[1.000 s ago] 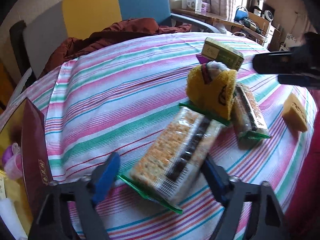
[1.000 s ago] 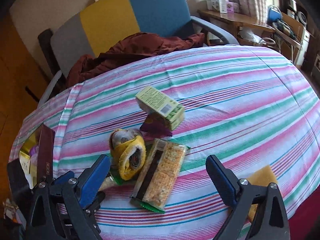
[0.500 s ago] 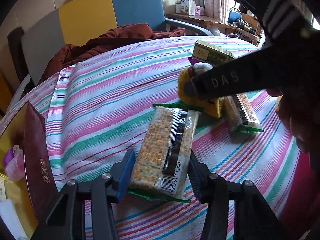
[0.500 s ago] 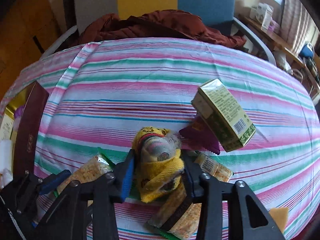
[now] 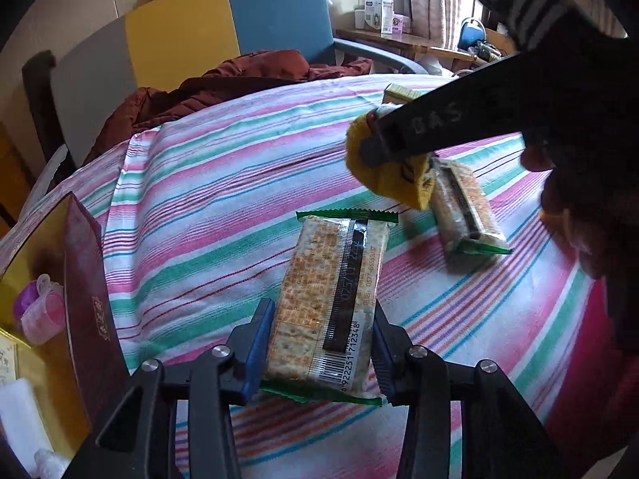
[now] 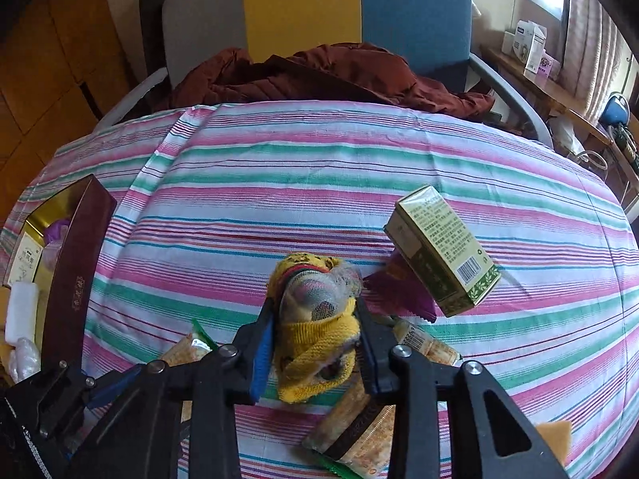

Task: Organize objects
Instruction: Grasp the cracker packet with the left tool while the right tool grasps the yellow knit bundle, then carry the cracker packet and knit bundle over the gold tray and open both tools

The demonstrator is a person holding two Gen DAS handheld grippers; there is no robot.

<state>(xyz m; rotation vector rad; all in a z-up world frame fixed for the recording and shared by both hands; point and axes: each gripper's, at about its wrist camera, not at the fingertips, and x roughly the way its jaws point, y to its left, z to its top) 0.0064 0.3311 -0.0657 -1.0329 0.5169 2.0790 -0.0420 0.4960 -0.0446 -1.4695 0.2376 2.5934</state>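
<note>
Your left gripper jaws pinch the cracker pack over the striped tabletop; right gripper jaws clamp the yellow knit sock – hiding a second pack beneath

Both wrist cameras look forward and down, close over the striped desk, toward the colour-blocked chair. Each view shares the yellow sock, cracker packs and maroon box.
</note>
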